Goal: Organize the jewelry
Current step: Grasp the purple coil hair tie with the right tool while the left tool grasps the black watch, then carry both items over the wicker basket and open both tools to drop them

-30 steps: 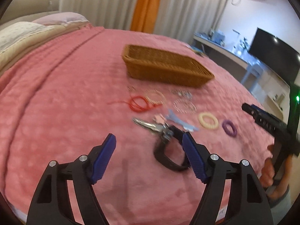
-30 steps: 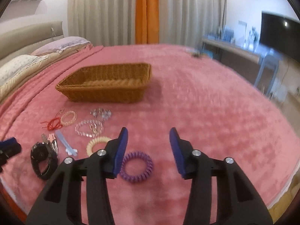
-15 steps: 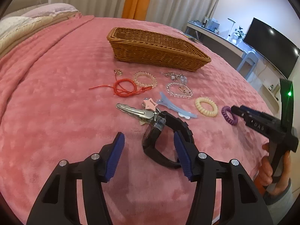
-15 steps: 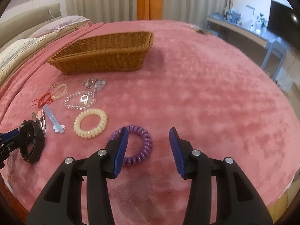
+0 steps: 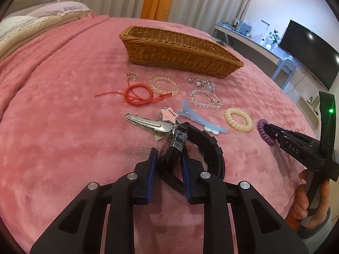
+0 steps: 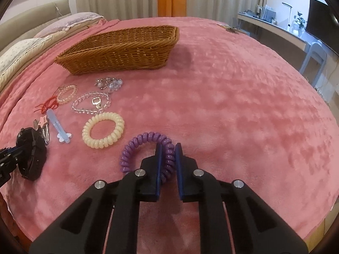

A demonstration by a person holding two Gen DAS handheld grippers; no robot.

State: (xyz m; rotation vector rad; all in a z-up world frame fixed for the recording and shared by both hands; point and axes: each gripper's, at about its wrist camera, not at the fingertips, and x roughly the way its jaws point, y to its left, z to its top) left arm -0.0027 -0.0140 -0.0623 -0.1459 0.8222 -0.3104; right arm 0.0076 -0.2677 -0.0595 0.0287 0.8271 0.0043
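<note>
1. Left gripper has its blue pads pinched down on the strap of the black wristwatch, which sits on the pink blanket at the near end of the jewelry spread.
2. Right gripper is clamped narrow on the coil of the purple spiral hair tie, also down on the blanket.
3. Just beside that tie is the cream spiral hair tie, then a light blue hair clip.
4. A silver clip with a pink star charm touches the watch.
5. Further back: clear bead bracelet, pinkish bead bracelet, red cord bracelet, a crystal cluster.
6. The wicker basket sits behind all of it, apart from the pieces.
</note>
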